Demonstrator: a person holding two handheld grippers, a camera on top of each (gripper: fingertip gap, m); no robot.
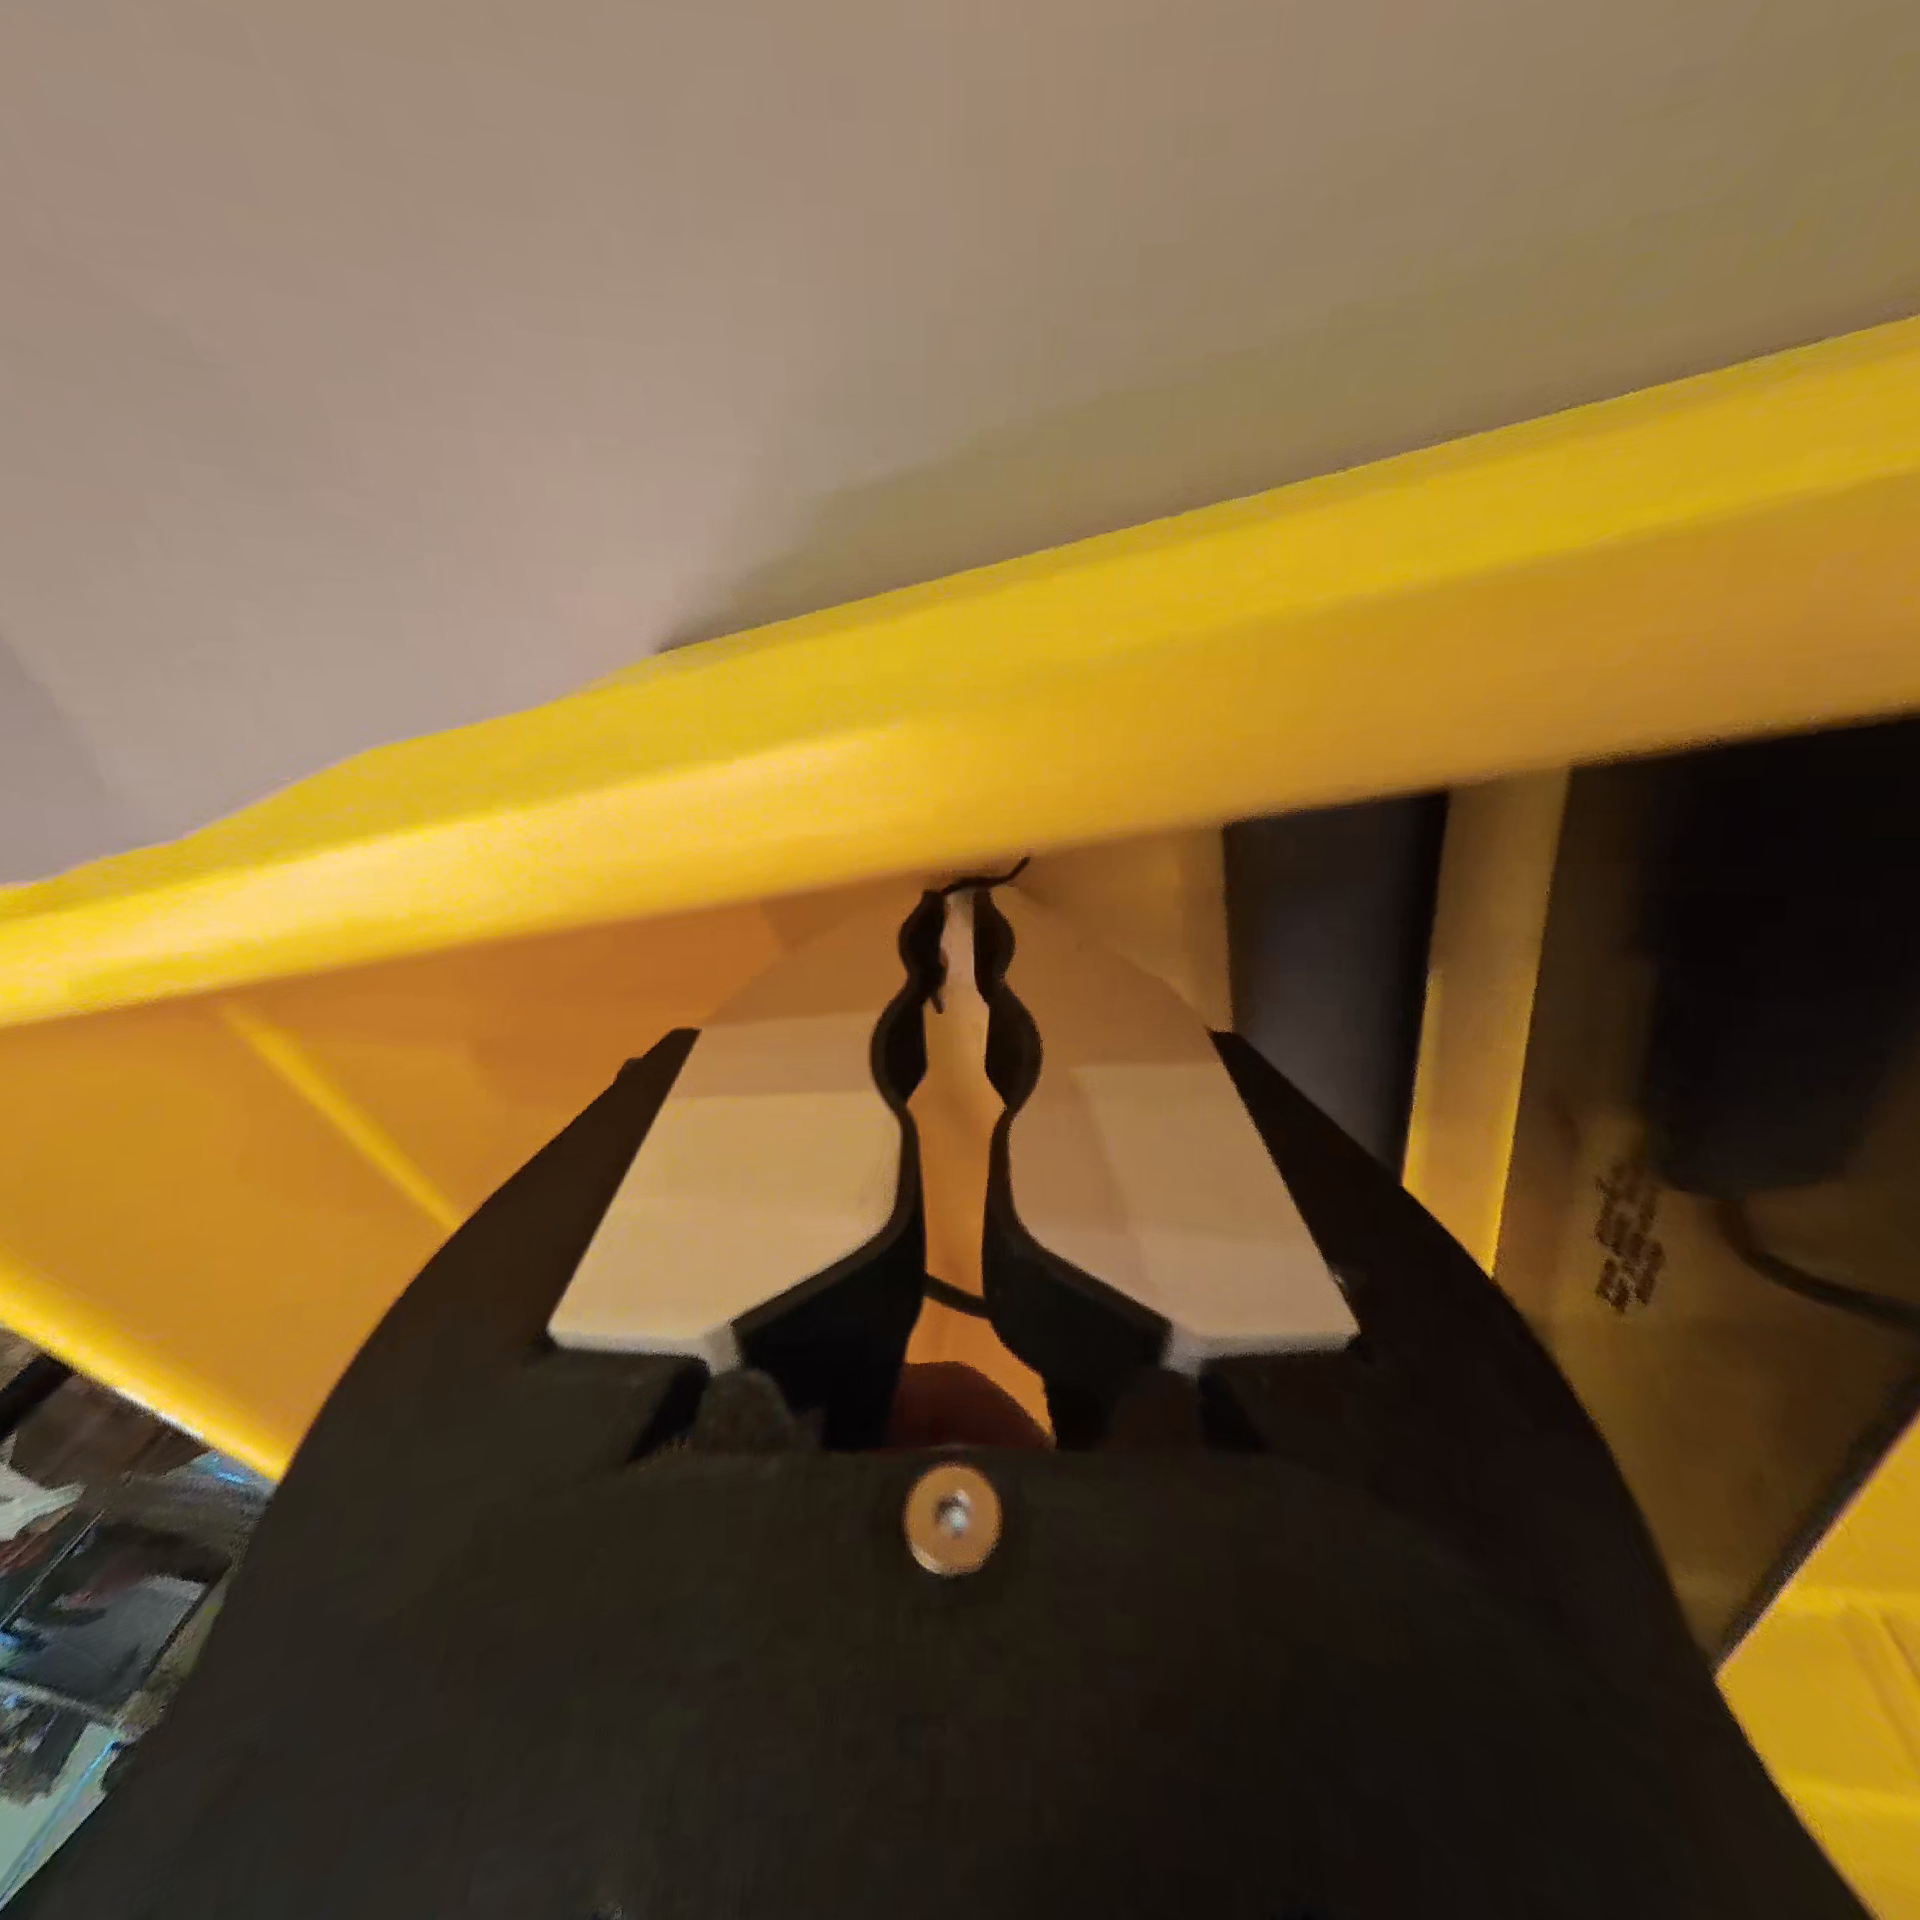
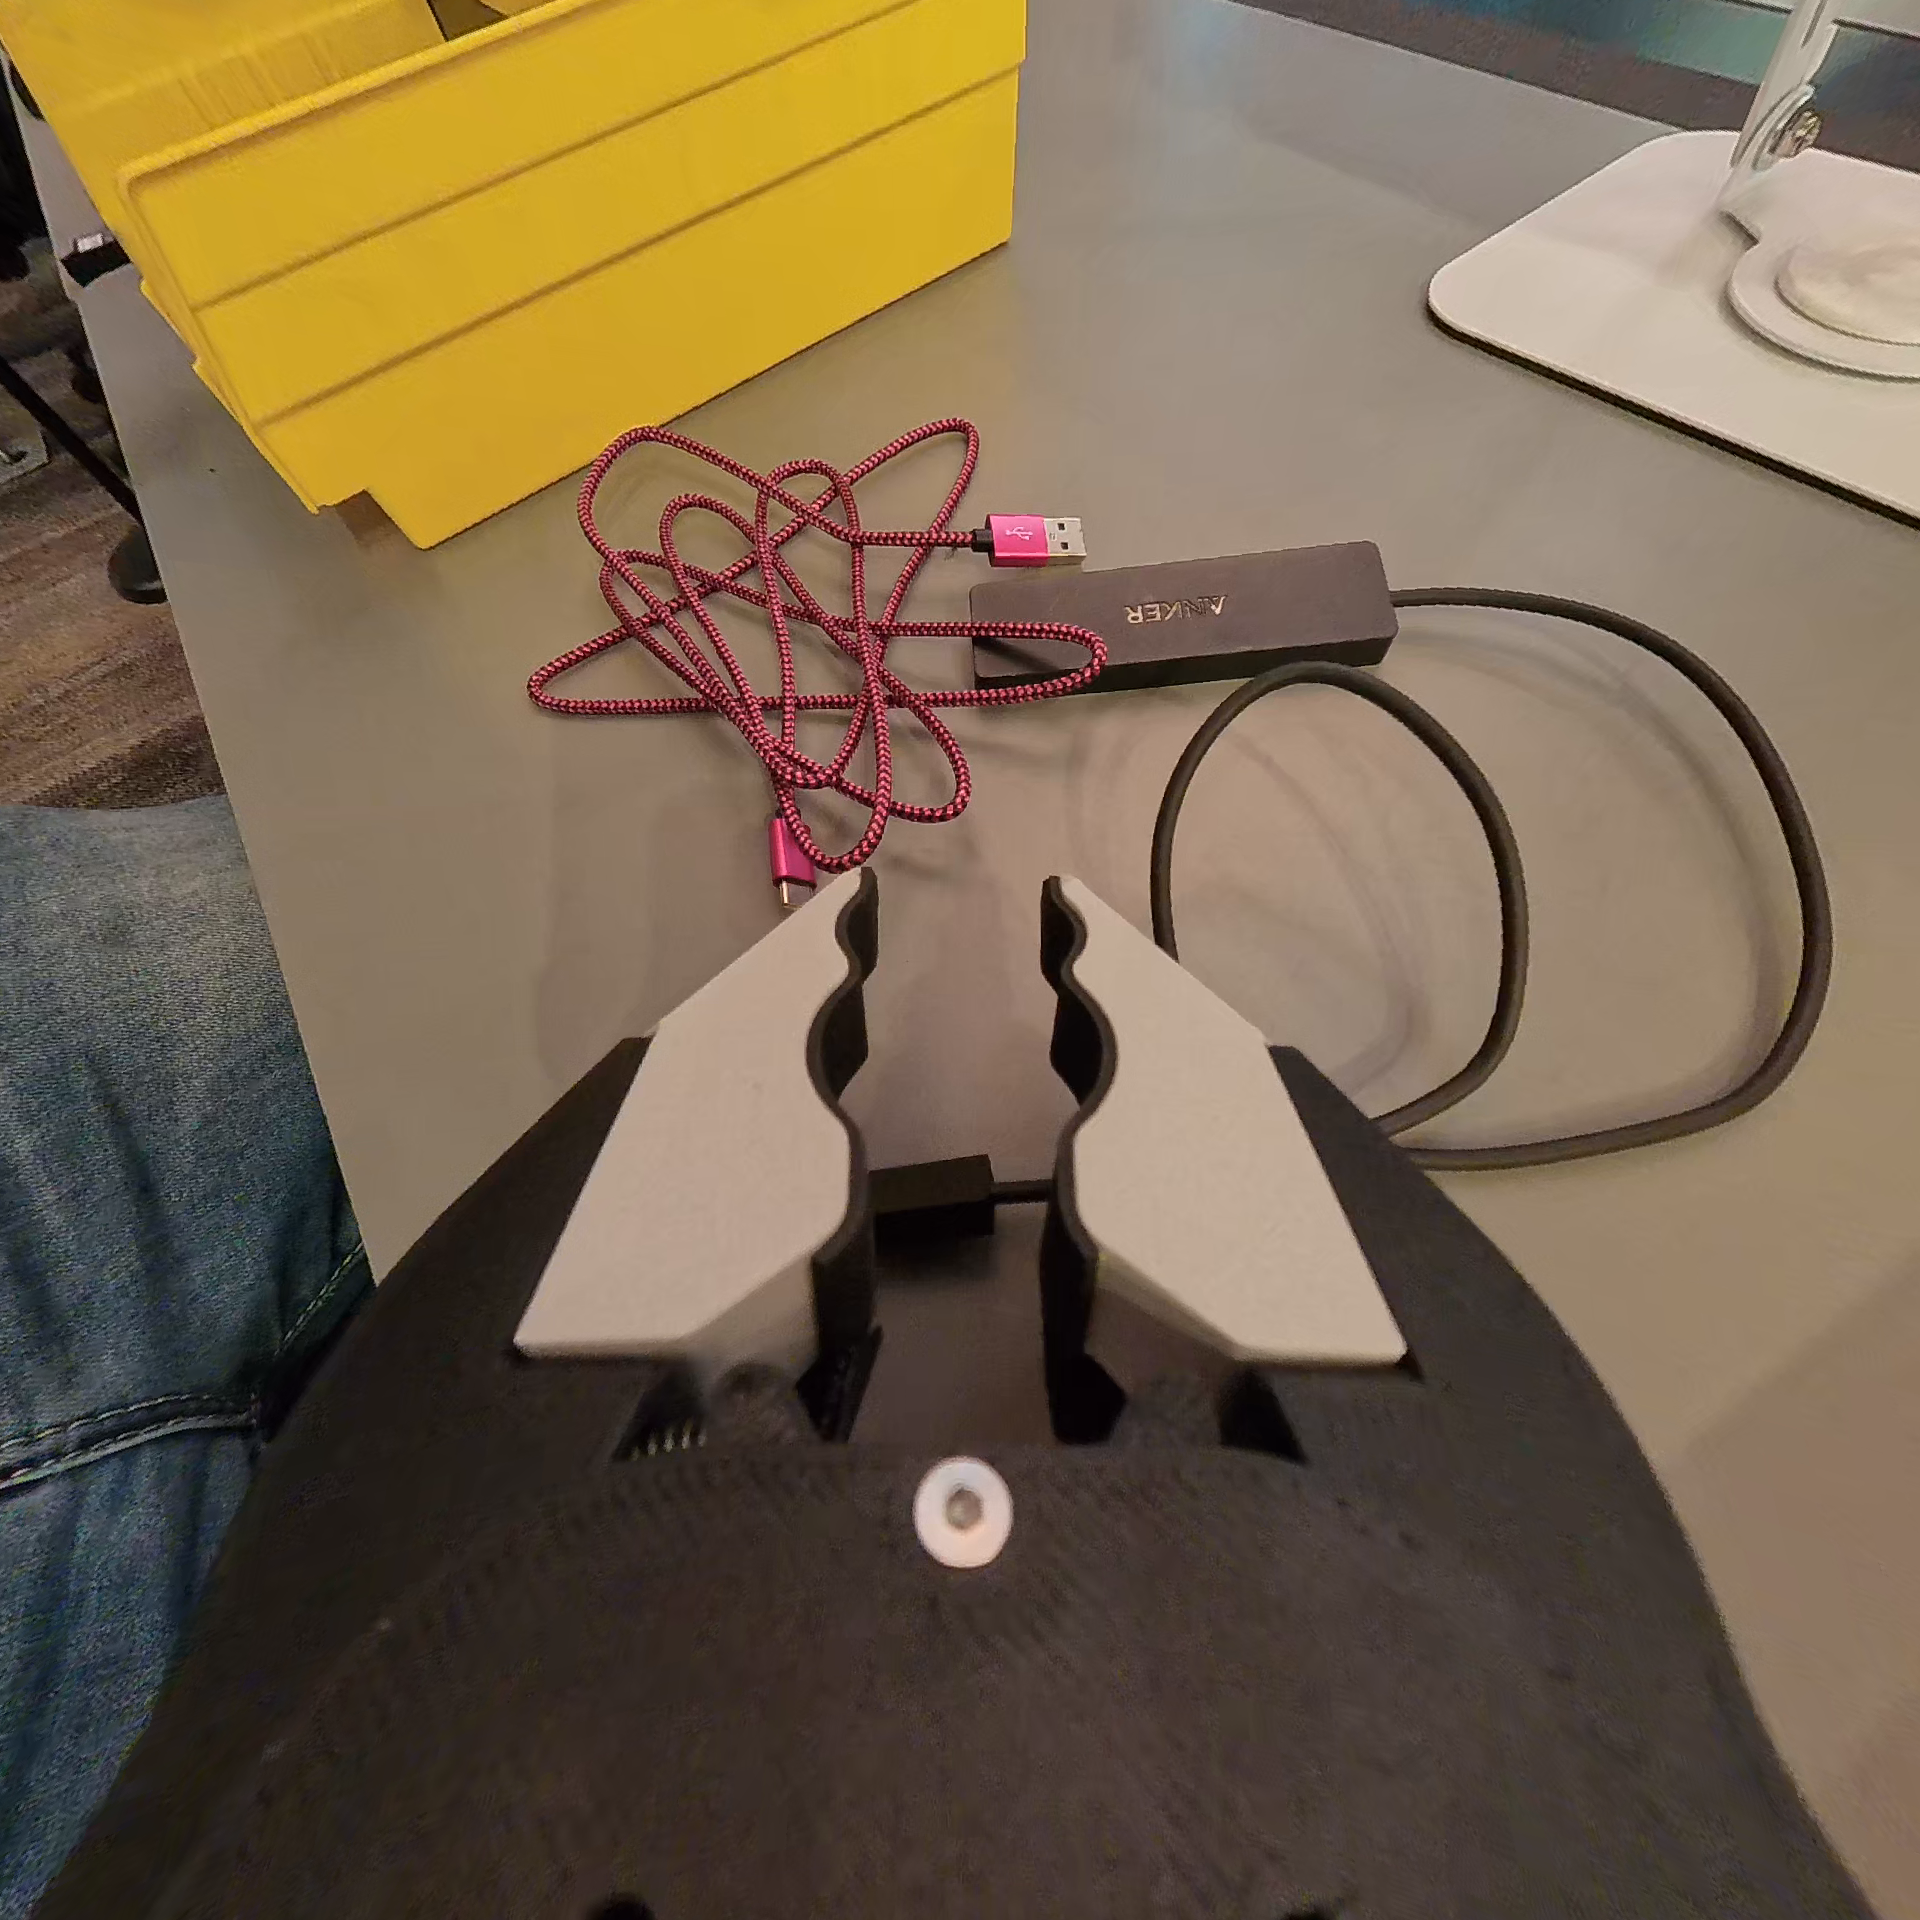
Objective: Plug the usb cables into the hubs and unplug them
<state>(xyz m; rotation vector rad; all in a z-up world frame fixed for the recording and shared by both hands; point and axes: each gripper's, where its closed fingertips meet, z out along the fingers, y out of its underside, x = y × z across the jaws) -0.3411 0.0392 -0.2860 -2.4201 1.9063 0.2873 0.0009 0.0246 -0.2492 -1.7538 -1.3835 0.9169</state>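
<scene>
In the right wrist view a pink braided USB cable (image 2: 790, 644) lies tangled on the grey table (image 2: 1247, 312), its USB-A plug (image 2: 1029, 540) just beside a black hub (image 2: 1184, 623). The hub's black cord (image 2: 1787, 883) loops right and ends in a black plug (image 2: 930, 1195) lying below my right gripper (image 2: 956, 904), which is open and empty above the table. My left gripper (image 1: 961, 904) is nearly closed at the rim of a yellow bin (image 1: 1039, 707), with a thin black cable (image 1: 992, 873) pinched at its tips. The view is blurred.
The yellow bin (image 2: 571, 260) stands at the table's back left. A white stand base (image 2: 1662, 343) sits at the back right. A person's leg in jeans (image 2: 125, 1143) is by the table's left edge. Dark items (image 1: 1714, 987) lie inside the bin. Tip to tip, the grippers are about 35 centimeters apart. The black plug (image 2: 930, 1195) is closer to my right gripper, around 6 centimeters from its tips; the left tips are 40 centimeters off.
</scene>
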